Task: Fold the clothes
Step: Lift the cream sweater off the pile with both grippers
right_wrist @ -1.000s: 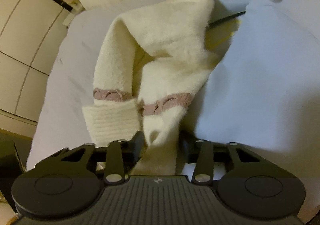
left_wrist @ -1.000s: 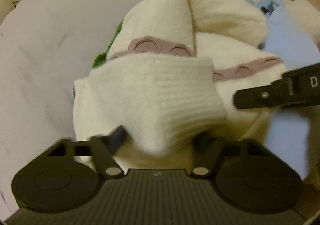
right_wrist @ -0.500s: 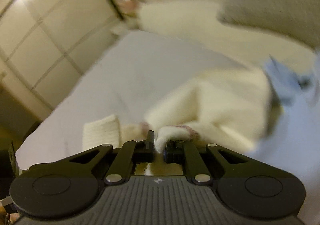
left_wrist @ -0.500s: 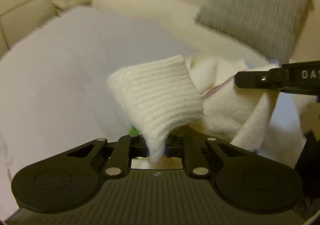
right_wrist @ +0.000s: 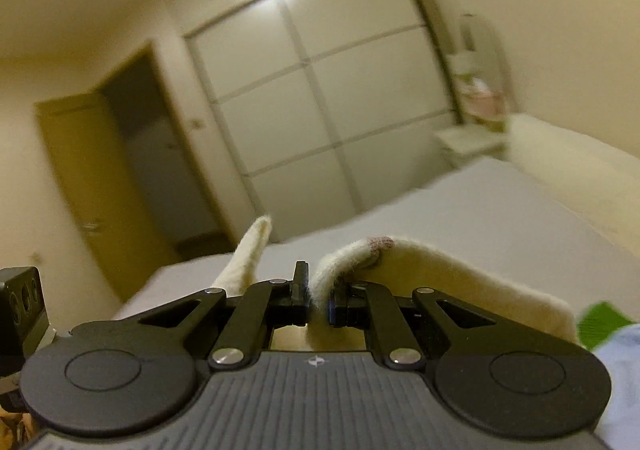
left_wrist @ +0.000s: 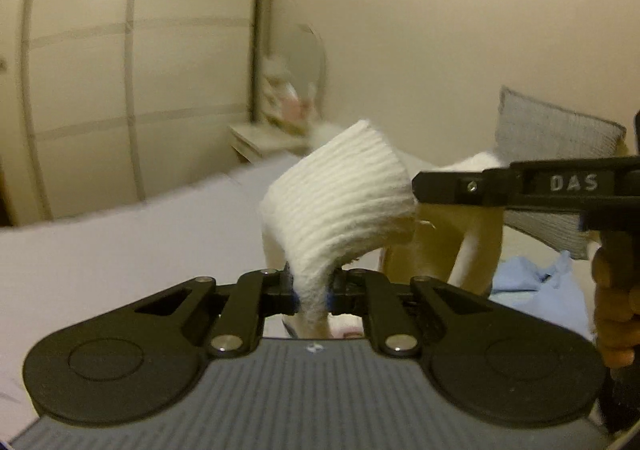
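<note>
A cream knit sweater with a pink trim band is held up in the air over the bed. My left gripper is shut on its ribbed cuff, which stands up above the jaws. My right gripper is shut on a fuzzy fold of the same sweater, with the pink band just above the jaws. The right gripper also shows in the left wrist view, to the right of the cuff. The ribbed cuff shows at the left in the right wrist view.
The pale bed sheet lies below. A light blue garment and a green item lie at the right. A grey pillow leans at the headboard. A wardrobe, a door and a nightstand stand beyond.
Both grippers closed on the sweater and lifted it off the bed. Both cameras now look across the room instead of down at the clothes pile.
</note>
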The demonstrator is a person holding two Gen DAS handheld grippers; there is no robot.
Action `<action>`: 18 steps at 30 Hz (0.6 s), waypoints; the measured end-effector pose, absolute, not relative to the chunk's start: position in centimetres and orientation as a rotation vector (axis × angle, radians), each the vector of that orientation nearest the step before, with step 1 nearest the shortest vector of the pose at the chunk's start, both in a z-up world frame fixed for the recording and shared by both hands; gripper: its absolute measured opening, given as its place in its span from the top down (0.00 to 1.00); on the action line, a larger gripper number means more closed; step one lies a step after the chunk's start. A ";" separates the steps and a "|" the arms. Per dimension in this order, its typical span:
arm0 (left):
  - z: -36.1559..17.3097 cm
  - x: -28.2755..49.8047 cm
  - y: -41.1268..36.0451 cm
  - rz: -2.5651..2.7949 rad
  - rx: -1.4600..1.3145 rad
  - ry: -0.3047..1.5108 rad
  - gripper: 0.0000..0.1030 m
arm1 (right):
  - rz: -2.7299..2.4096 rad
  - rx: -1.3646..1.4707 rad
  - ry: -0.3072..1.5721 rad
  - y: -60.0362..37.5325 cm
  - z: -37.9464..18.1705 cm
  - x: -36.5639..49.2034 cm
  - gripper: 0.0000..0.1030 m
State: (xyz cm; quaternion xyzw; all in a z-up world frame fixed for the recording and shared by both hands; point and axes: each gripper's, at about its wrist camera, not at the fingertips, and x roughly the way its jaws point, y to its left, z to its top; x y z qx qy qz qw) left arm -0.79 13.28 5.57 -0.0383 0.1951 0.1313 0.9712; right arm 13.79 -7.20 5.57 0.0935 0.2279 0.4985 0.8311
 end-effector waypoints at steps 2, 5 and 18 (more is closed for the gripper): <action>7.8 -5.2 14.5 0.311 -0.067 0.361 0.91 | 1.113 0.211 0.458 -5.0 7.1 10.7 0.91; 10.8 -11.2 16.6 0.387 -0.030 0.324 0.91 | 1.202 0.245 0.442 -1.4 9.1 6.4 0.91; 3.6 -26.9 26.4 0.842 -0.280 0.629 0.82 | 1.320 -0.090 0.989 13.7 -0.3 -6.9 0.46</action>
